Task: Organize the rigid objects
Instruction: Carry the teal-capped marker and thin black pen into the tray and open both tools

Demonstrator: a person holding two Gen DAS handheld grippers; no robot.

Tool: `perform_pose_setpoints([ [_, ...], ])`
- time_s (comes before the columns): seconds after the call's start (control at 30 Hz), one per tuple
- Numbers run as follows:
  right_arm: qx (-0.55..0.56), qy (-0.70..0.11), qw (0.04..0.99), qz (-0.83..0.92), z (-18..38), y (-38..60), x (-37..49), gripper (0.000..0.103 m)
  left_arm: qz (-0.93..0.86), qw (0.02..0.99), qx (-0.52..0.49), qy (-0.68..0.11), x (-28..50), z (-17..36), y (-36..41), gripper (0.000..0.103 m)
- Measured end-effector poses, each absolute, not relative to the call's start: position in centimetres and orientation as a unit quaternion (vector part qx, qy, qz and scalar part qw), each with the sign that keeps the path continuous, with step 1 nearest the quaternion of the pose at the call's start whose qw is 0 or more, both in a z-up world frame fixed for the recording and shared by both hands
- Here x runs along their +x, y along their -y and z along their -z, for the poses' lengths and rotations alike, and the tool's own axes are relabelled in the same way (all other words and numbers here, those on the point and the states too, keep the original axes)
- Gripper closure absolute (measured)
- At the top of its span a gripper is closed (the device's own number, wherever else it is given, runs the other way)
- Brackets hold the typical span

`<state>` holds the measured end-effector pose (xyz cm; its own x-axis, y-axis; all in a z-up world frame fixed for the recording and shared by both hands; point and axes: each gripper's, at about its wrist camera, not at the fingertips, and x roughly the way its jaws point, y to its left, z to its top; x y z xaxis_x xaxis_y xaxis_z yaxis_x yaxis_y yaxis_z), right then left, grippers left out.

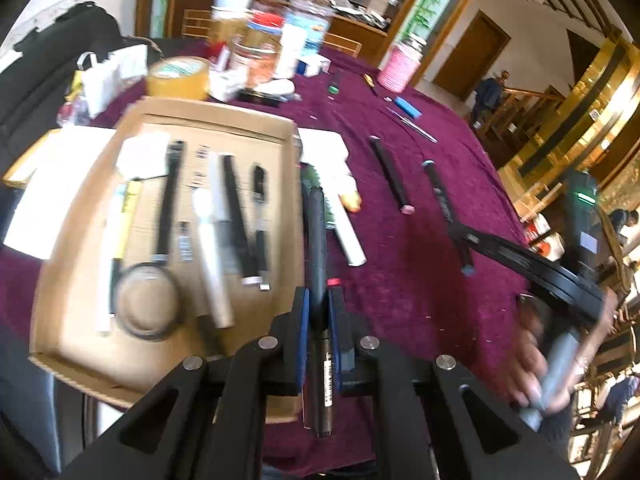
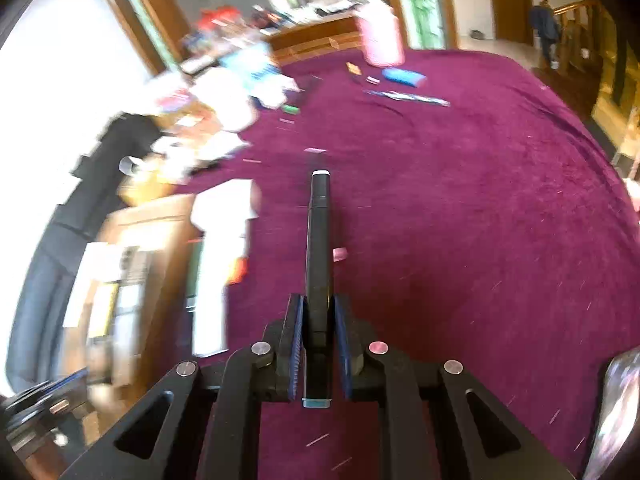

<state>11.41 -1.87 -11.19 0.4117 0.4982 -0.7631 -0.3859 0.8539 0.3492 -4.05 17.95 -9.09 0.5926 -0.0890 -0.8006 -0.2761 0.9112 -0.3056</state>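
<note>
My left claw (image 1: 318, 308) pinches a black marker (image 1: 318, 240) beside the cardboard tray (image 1: 100, 344) of pens. My right claw (image 2: 318, 316) clamps a black pen (image 2: 319, 240) above the maroon tabletop (image 2: 480, 220).

My right gripper (image 2: 318, 320) has its 2 blue-padded fingers (image 2: 297, 340) closed on a black marker (image 2: 319, 256) that points straight ahead, its white-ringed tip forward and its teal end toward me. Under it lies the maroon tablecloth (image 2: 460, 220). Just beside the marker a small pink piece (image 2: 340, 255) rests on the cloth. To my left sits what looks like a cardboard box (image 2: 136, 248), too blurred to read its contents. Far ahead stand a pink container (image 2: 380, 38) and, near it, a blue object (image 2: 402, 77).
</note>
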Motion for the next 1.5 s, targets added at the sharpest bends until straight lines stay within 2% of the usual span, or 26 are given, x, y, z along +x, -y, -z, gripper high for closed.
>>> perform_pose_setpoints([
  [0.1,0.085,-0.470,0.818,-0.322,9.4,-0.3,7.8,0.088,-0.063,0.872,-0.204,-0.441,-5.0,8.8,-19.1,0.094],
  [0.23,0.068,-0.469,0.799,-0.372,8.5,-4.2,4.4,0.088,-0.084,0.877,-0.198,-0.430,-6.2,8.6,-20.7,0.094],
  [0.53,0.017,-0.480,0.778,-0.406,9.5,-10.2,0.7,0.088,-0.113,0.878,-0.198,-0.421,-7.8,9.1,-23.7,0.094],
  [1.0,-0.002,-0.501,0.770,-0.395,11.4,-13.4,1.3,0.088,-0.118,0.874,-0.199,-0.428,-6.6,10.3,-25.9,0.094],
  [1.5,-0.004,-0.520,0.766,-0.378,13.3,-15.3,3.5,0.088,-0.064,0.852,-0.265,-0.448,-2.8,11.7,-29.4,0.094],
])
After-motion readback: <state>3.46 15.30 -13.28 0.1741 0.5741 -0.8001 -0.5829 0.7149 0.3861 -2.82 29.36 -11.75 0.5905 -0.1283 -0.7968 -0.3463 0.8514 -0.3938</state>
